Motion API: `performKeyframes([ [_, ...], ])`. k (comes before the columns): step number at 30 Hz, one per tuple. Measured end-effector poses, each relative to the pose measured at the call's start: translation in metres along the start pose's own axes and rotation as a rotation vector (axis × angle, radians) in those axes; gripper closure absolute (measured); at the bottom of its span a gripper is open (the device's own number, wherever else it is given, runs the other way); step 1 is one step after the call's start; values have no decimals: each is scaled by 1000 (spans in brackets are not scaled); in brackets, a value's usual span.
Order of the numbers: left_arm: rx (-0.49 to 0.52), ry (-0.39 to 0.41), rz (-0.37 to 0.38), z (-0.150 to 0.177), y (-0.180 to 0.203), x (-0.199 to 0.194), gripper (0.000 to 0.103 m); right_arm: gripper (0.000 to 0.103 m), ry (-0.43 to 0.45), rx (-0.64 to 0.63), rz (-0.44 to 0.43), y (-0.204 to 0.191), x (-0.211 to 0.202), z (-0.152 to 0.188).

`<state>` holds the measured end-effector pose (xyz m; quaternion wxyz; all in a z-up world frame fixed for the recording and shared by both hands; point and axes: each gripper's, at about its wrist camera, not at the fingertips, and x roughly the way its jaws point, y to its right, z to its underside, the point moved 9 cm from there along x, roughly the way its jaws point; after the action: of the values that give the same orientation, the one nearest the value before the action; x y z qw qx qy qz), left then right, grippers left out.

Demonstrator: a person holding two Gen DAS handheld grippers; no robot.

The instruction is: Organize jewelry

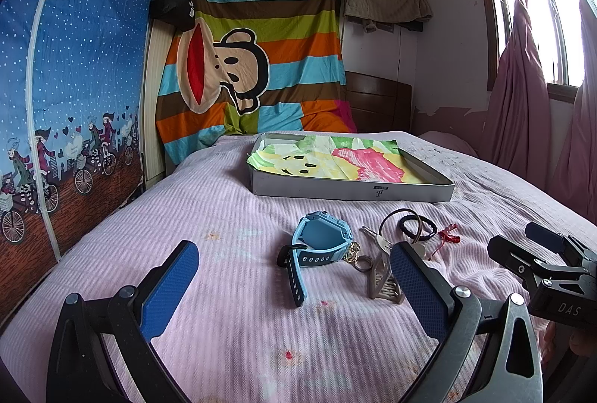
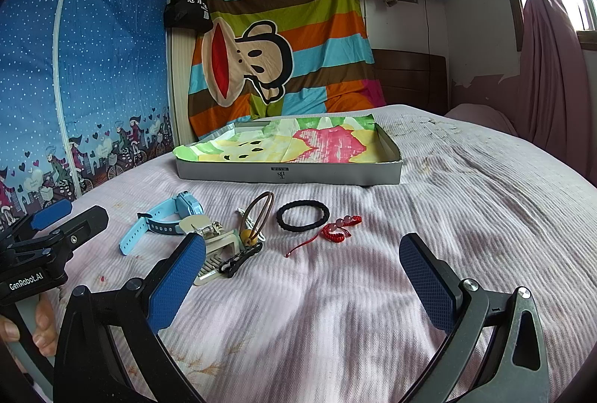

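With both grippers, left (image 1: 294, 276) and right (image 2: 302, 268), fingers apart and empty, we should close low on the watch (image 1: 319, 242), lying on the bed near the box (image 1: 354, 192), pinching its strap.

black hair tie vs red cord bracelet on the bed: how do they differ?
The black hair tie is a closed, thick, plain ring lying flat. The red cord bracelet is thin and knotted, carries pink beads, and trails a loose tail. Both lie on the bedspread, outside the box, untouched.
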<state>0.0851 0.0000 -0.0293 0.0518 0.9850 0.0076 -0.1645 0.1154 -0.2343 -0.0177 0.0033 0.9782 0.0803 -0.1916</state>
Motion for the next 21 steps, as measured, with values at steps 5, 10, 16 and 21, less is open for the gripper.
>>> performKeyframes([
  [5, 0, 0, 0, 0, 0, 0, 0, 1, 1, 1, 0, 0, 0, 0],
  [10, -1, 1, 0, 0, 0, 0, 0, 1, 2, 1, 0, 0, 0, -1],
  [16, -14, 16, -1, -3, -1, -5, 0, 1, 11, -9, 9, 3, 1, -4],
  [21, -12, 11, 6, -14, -3, -2, 0, 1, 29, -21, 9, 1, -3, -12],
])
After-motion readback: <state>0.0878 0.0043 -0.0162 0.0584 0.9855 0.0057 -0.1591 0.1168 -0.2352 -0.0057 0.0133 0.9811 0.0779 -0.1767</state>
